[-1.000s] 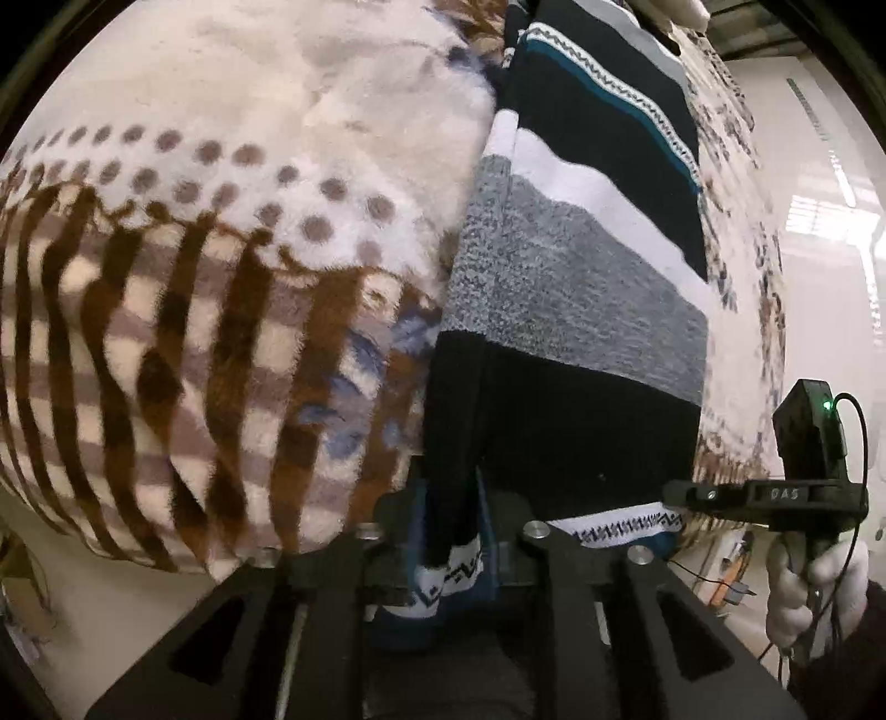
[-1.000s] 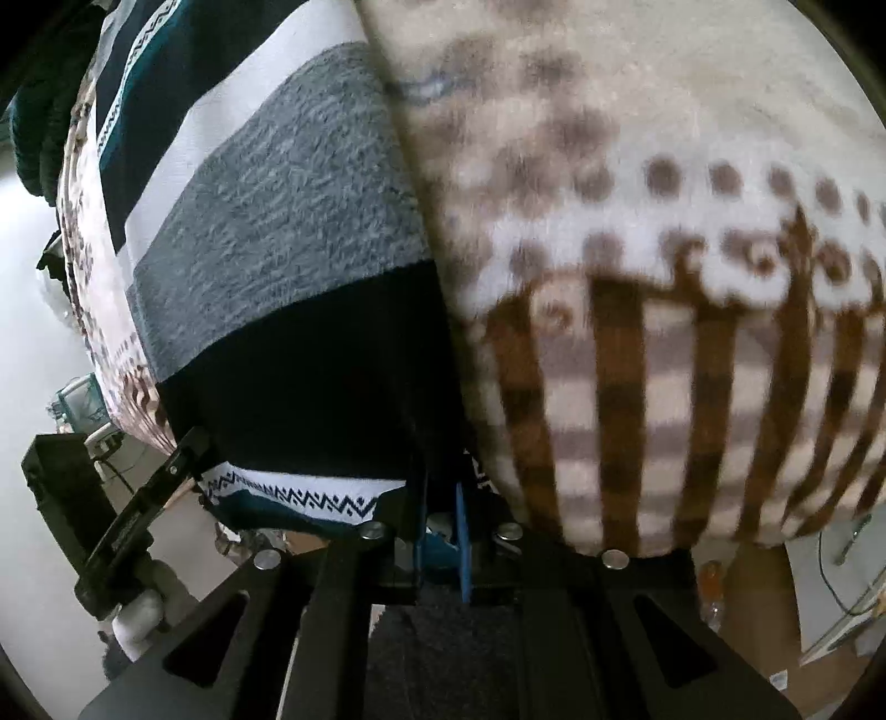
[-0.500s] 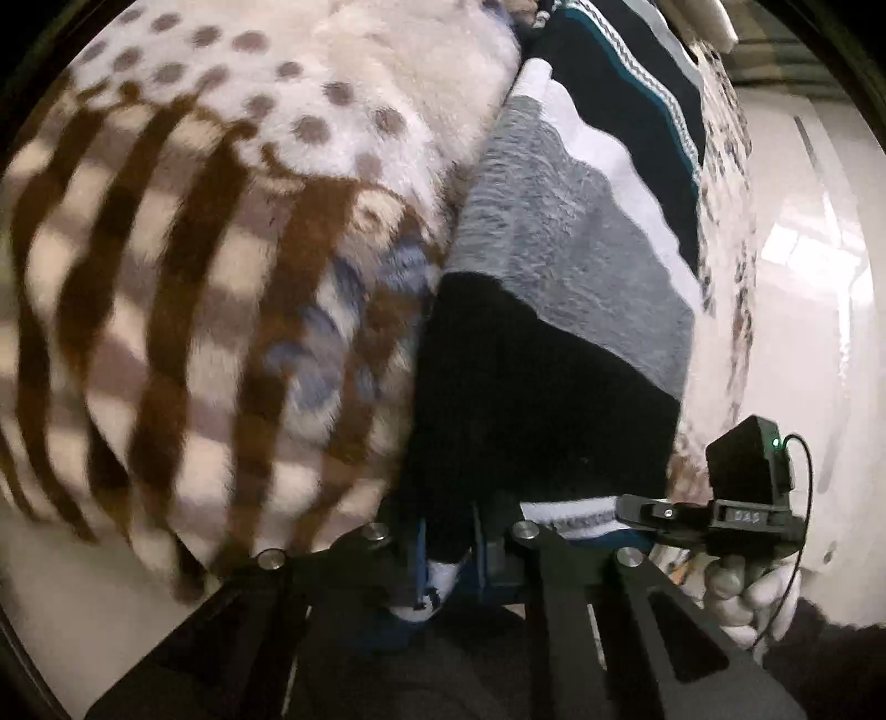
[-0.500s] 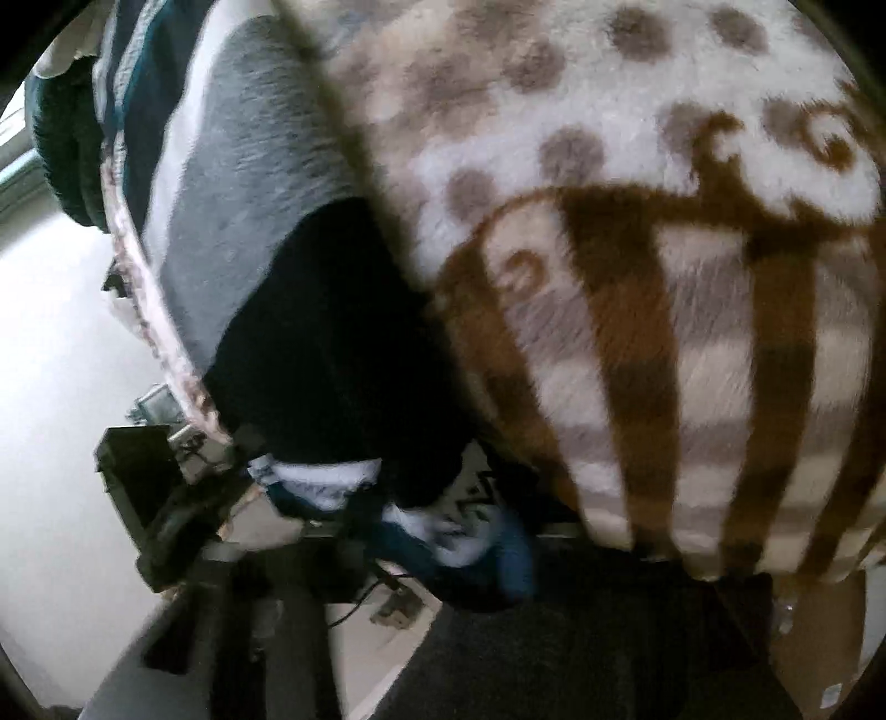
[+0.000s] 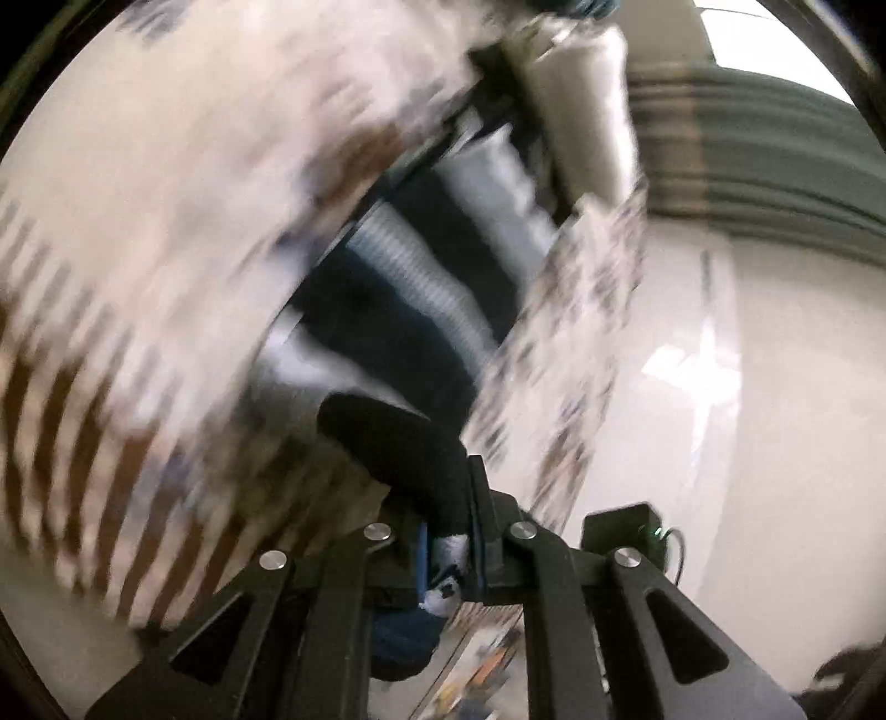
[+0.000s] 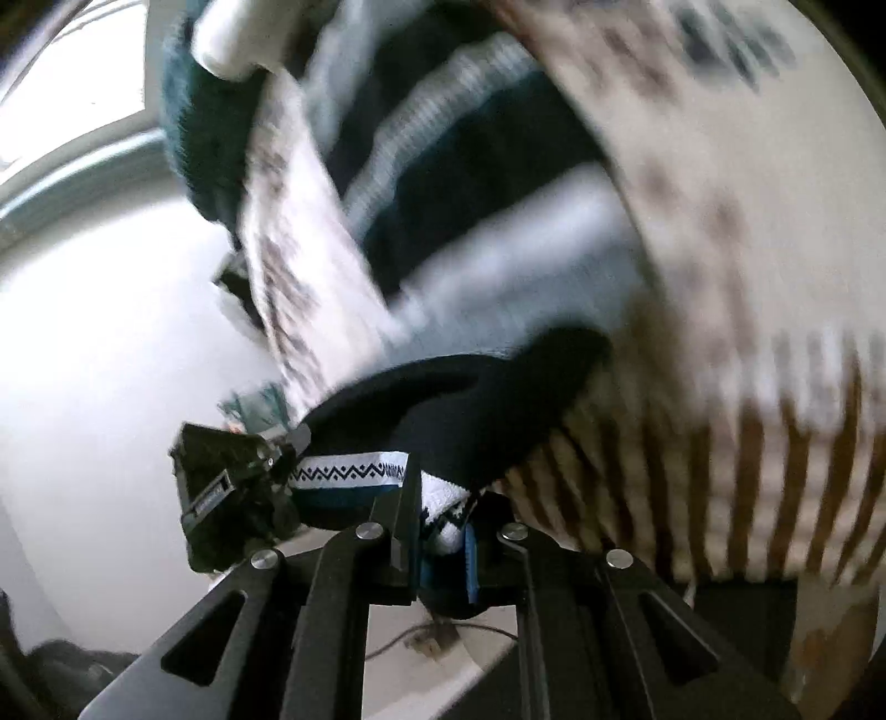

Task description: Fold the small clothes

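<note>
A striped knit garment (image 5: 421,288), black, grey and white with a patterned hem, lies on a cream and brown fleece blanket (image 5: 138,266). My left gripper (image 5: 451,545) is shut on a hem corner, lifted off the blanket. My right gripper (image 6: 440,531) is shut on the other hem corner (image 6: 354,471). The black lower part of the garment (image 6: 470,410) bulges up between the two. The left gripper's body (image 6: 221,493) shows in the right wrist view. Both views are motion-blurred.
The blanket (image 6: 747,277) covers the surface under the garment. Dark teal clothes (image 6: 205,144) and a white item (image 6: 243,33) lie at the far end. A pale floor (image 5: 747,415) runs beside the surface.
Both grippers have lifted the hem off the blanket and swung it up and forward. The garment's lower part now curls upward. The views have tilted and blurred.
</note>
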Demonstrator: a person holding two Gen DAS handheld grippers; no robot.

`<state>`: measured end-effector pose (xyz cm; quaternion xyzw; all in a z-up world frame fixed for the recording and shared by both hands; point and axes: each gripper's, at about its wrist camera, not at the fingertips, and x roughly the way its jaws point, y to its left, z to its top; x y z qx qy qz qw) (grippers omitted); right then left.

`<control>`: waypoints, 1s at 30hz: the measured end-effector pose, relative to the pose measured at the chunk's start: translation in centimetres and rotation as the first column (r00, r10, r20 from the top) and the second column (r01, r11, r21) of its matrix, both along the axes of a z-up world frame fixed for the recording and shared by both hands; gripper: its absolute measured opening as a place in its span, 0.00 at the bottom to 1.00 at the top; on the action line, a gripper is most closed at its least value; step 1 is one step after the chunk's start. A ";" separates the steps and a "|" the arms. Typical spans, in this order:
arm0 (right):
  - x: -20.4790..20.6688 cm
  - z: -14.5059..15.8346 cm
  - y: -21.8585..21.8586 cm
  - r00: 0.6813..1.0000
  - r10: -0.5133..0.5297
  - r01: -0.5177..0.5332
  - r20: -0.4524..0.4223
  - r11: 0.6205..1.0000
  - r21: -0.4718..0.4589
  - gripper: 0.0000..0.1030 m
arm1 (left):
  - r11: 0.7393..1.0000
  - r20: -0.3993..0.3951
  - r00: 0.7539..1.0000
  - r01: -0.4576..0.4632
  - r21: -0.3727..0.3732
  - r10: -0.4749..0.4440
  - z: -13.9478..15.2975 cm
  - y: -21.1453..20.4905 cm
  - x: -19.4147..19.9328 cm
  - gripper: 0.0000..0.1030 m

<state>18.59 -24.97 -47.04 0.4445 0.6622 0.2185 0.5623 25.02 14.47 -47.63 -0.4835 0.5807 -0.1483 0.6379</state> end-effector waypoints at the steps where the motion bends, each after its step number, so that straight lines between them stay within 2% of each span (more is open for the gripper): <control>1: 1.8 0.5 -0.4 1.000 -0.018 0.018 0.020 1.000 0.003 0.11 | 1.000 0.020 1.000 -0.011 -0.011 0.011 0.2 -0.2 2.0 0.08; 4: 8.2 2.1 -1.4 0.993 -0.076 0.077 0.095 0.997 -0.006 0.11 | 0.999 0.093 0.995 -0.031 -0.004 0.032 0.2 -0.6 9.0 0.08; 8: 17.6 2.6 -1.9 0.975 -0.161 0.170 0.154 0.984 -0.050 0.11 | 0.998 0.141 0.988 -0.059 0.014 0.057 -1.2 -0.8 17.9 0.08; 11: 23.5 1.8 -2.2 0.962 -0.219 0.232 0.166 0.970 -0.068 0.11 | 0.997 0.144 0.987 -0.072 0.007 0.071 -2.5 -1.0 23.2 0.09; 13: 26.7 0.9 -2.1 0.953 -0.260 0.271 0.155 0.961 -0.060 0.11 | 0.998 0.110 0.992 -0.058 0.013 0.056 -3.6 -1.2 26.5 0.10; 15: 29.9 -0.4 -1.7 0.944 -0.294 0.306 0.146 0.950 -0.063 0.14 | 0.999 0.095 0.995 -0.040 0.004 0.040 -4.8 -1.3 29.3 0.19; 18: 33.2 -2.0 -1.7 0.930 -0.345 0.352 0.127 0.935 -0.044 0.20 | 0.998 0.118 0.991 -0.064 0.009 0.062 -5.7 -0.2 31.0 0.32; 19: 33.8 -2.3 -2.0 0.923 -0.364 0.370 0.121 0.928 -0.029 0.23 | 0.997 0.128 0.989 -0.076 0.010 0.074 -5.9 0.4 31.1 0.42; 20: 34.1 -2.4 -2.0 0.920 -0.374 0.379 0.121 0.925 -0.018 0.28 | 0.996 0.136 0.987 -0.090 0.004 0.089 -6.0 1.0 30.9 0.49; 21: 34.1 -2.5 -2.3 0.915 -0.383 0.386 0.126 0.923 0.002 0.31 | 0.994 0.138 0.985 -0.109 0.004 0.108 -6.2 1.7 30.5 0.50; 23: 33.7 -2.2 -2.5 0.917 -0.368 0.373 0.153 0.928 -0.008 0.50 | 0.993 0.139 0.985 -0.111 0.029 0.106 -6.7 2.5 30.2 0.50; 25: 33.1 -1.8 -3.3 0.928 -0.326 0.342 0.181 0.937 -0.065 0.52 | 0.992 0.147 0.987 -0.086 0.096 0.071 -6.6 2.8 29.5 0.50; 27: 32.6 -1.6 -4.1 0.936 -0.291 0.318 0.199 0.940 -0.120 0.58 | 0.988 0.170 0.986 -0.025 0.152 -0.002 -6.4 2.1 29.2 0.50; 30: 32.0 -1.8 -4.5 0.951 -0.222 0.269 0.215 0.937 -0.222 0.61 | 0.963 0.195 0.972 0.082 0.256 -0.134 -6.1 -0.1 29.3 0.50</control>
